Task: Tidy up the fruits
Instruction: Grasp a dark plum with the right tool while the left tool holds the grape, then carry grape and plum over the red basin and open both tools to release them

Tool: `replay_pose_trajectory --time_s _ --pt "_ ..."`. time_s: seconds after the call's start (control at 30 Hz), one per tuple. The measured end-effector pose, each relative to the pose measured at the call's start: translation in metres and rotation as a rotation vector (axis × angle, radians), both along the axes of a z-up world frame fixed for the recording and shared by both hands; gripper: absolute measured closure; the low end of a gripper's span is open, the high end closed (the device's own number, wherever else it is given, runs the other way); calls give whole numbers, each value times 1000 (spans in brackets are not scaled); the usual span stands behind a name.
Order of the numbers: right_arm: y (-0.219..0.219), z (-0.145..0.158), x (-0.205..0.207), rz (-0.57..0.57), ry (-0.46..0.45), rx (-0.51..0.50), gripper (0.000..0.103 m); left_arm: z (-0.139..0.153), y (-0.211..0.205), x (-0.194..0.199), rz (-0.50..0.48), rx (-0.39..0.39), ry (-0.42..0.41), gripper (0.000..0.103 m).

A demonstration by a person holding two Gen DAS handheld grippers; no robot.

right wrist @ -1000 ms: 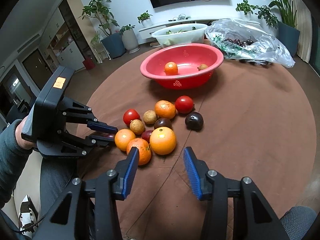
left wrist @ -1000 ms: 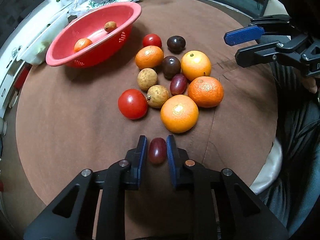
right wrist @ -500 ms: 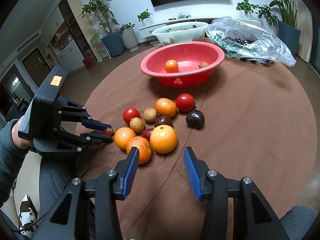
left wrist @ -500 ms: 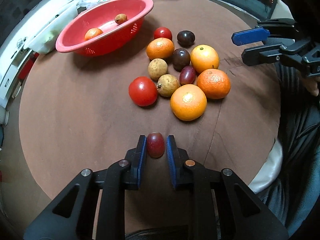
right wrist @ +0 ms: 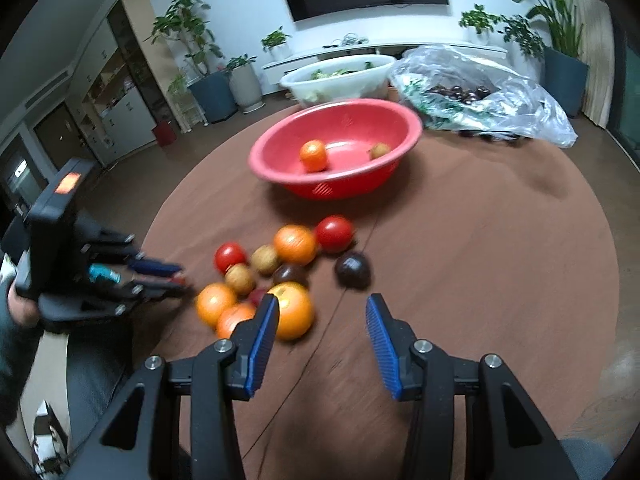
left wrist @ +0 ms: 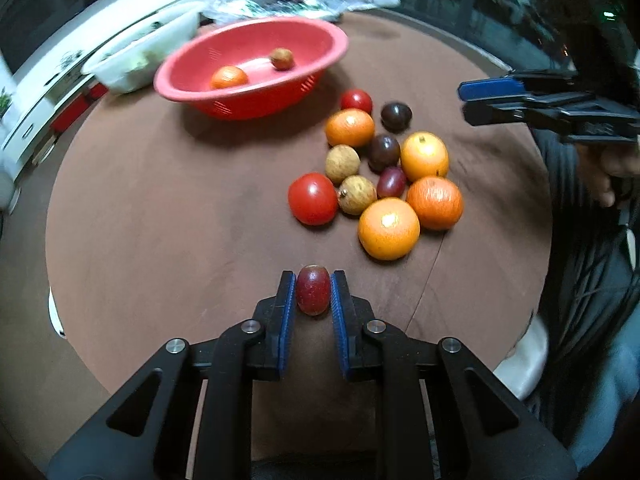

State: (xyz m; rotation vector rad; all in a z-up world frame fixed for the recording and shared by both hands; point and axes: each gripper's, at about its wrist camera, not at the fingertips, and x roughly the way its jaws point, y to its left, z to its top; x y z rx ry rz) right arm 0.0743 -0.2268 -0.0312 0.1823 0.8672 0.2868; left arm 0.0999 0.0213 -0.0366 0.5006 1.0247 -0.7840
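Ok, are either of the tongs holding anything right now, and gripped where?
The left tongs clamp a red grape across its two sides, pads on each flank. The right tongs are open and hold nothing.

The left gripper is a matte black plastic frame of triangular cut-out arms joined by round silver screw heads, and its two fingers carry long ribbed blue pads. The right gripper is built the same way, black struts with silver screws and ridged blue pads along the inner faces; seen from that side, the left unit has a boxy black housing with an orange sticker on top and a small teal part near its linkage. The person wears a dark ribbed sleeve and greyish trousers
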Motion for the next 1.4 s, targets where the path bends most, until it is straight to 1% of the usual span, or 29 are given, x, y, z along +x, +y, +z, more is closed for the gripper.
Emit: replay_pose_trajectory --time_s 0.1,0.17,0.3,0.5,0.67,0.77,0.93,1.03,1.2,1.33,1.4 --pt "-6 -4 20 -22 25 -20 55 3 4 -4 41 -23 -7 87" --pt "-7 -8 31 -18 33 -29 58 5 8 -4 71 -43 -10 87" --pt "-5 -20 50 -7 70 -57 60 9 15 1 114 -76 -12 87" --pt "10 -29 57 37 90 -105 61 12 13 1 130 -101 -16 87" --pt "19 -37 60 58 103 -171 66 13 11 4 150 -126 -18 87" --pt "18 -39 62 56 103 -189 72 13 9 7 157 -136 -19 87" --pt "17 -38 61 58 99 -182 72 14 6 9 165 -146 -24 87" --pt "14 -32 57 47 79 -168 73 16 6 10 171 -160 -28 87" --pt "-1 -12 54 5 36 -145 73 23 3 16 187 -189 -37 87" --pt "-21 14 61 -55 -13 -102 73 39 -6 32 210 -226 -64 87" --pt "-29 30 69 -83 -36 -75 72 50 -13 46 229 -253 -82 87"
